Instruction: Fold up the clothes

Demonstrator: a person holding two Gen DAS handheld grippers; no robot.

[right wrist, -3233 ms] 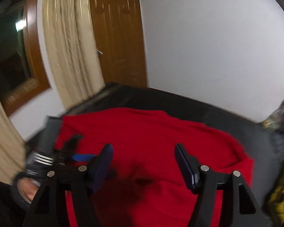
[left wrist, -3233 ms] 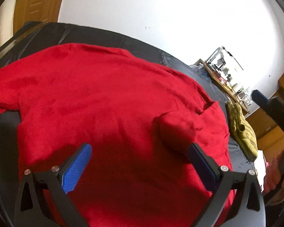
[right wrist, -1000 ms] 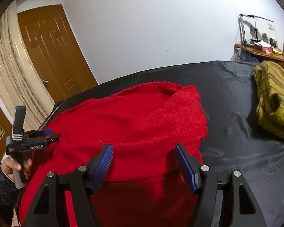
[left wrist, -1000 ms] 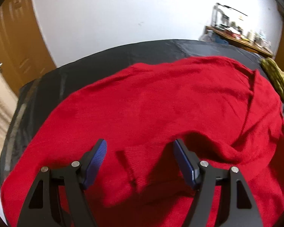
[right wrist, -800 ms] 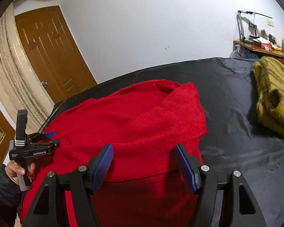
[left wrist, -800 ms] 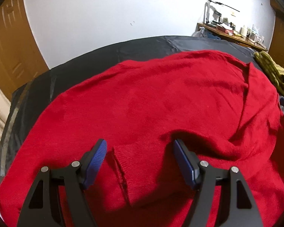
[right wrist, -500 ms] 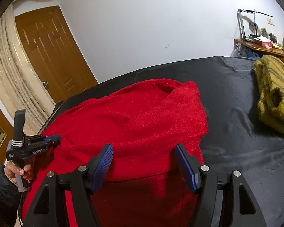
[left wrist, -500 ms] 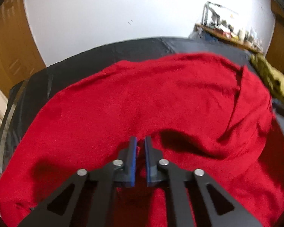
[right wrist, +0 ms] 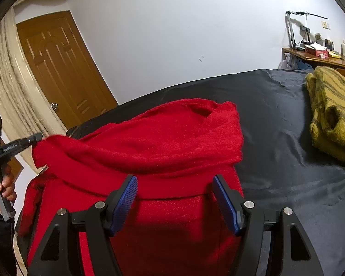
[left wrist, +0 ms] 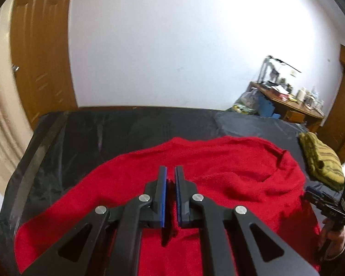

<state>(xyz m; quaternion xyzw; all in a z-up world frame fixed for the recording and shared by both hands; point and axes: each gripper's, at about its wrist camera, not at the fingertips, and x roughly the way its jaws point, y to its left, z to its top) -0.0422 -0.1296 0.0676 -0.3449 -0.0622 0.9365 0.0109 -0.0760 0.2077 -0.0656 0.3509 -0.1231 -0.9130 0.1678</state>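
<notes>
A red sweater (left wrist: 230,172) lies spread on a black sheet (left wrist: 126,128). My left gripper (left wrist: 170,172) is shut on a fold of the red cloth, pinched between its blue pads and held above the sheet. In the right wrist view the left gripper (right wrist: 38,136) holds that edge of the red sweater (right wrist: 172,138) up at the far left, and the cloth slopes down from it. My right gripper (right wrist: 176,197) stands open just over the near part of the sweater, its pads apart from the cloth. At the right edge of the left wrist view, the right gripper (left wrist: 312,193) shows in a hand.
A folded olive striped garment (right wrist: 333,115) lies on the black sheet (right wrist: 276,138) to the right of the sweater. A brown door (right wrist: 64,69) and a curtain stand behind on the left. A cluttered desk (left wrist: 287,101) is at the far right wall.
The left gripper's jaws closed on a fold of the red sweater, then rose and lifted that edge off the sheet. The right gripper stayed where it was, still open.
</notes>
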